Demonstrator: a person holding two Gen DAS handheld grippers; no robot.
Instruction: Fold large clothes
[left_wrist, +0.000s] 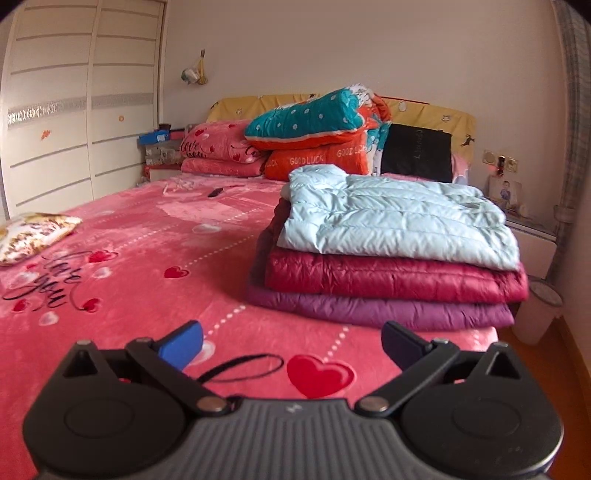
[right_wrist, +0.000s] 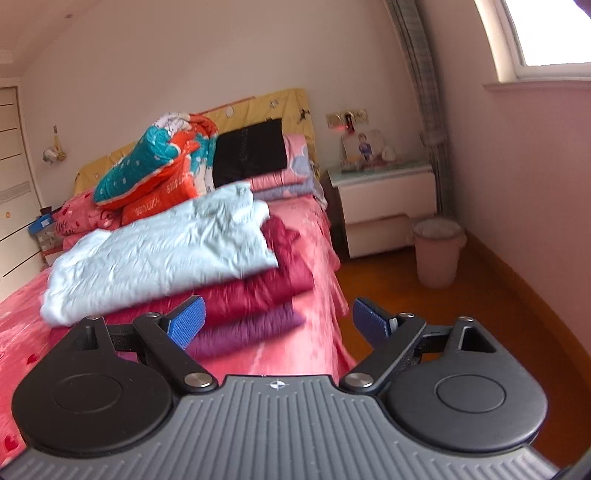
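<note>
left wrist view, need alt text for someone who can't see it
Three folded puffer jackets sit stacked on a pink bed: light blue jacket on a crimson jacket on a purple jacket. The left gripper is open and empty in the foreground.

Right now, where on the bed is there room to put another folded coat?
Free: the pink bedspread between the leopard cushion and the stack of jackets. Crowded: the headboard end, piled with quilts and pillows.
</note>
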